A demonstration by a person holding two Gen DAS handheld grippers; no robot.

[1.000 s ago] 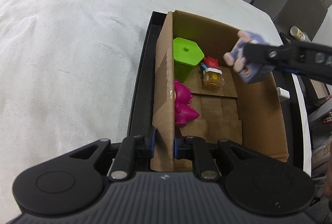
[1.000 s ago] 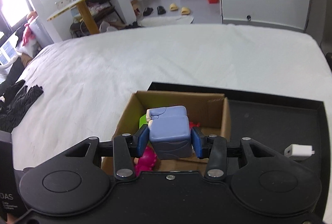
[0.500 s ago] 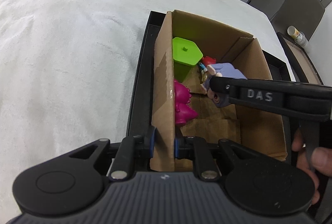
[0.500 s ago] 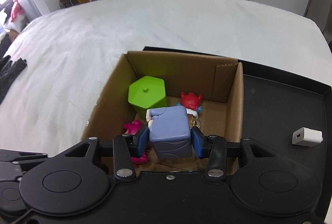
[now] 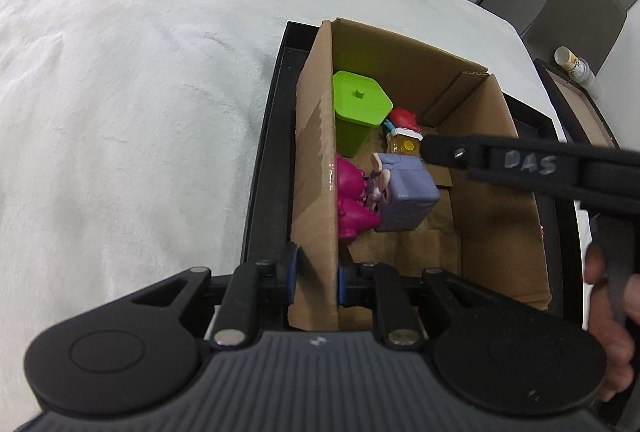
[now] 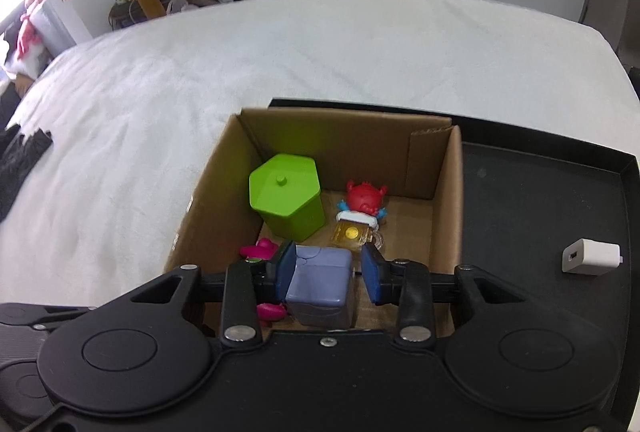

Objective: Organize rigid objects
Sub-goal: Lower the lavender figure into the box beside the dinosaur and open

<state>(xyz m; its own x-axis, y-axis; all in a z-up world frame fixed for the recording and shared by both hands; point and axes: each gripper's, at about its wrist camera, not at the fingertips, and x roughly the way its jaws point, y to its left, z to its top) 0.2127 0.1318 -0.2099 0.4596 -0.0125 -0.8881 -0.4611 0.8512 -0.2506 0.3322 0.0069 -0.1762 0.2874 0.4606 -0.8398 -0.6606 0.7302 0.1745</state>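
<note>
The lavender-blue block toy (image 6: pixel 320 286) sits on the brown cardboard box (image 6: pixel 446 192) floor at lower centre, between the parted fingers of the right gripper (image 6: pixel 329 274), beside the magenta figure (image 5: pixel 352 198). The left gripper (image 5: pixel 314 278) is clamped on the box's near wall.

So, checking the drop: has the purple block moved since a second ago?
Yes. The purple block went down into the cardboard box, beside the pink toy.

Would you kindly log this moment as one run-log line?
left gripper: shut on cardboard box wall | right gripper: open, astride blue block toy | toy: inside box, beside pink toy
</note>
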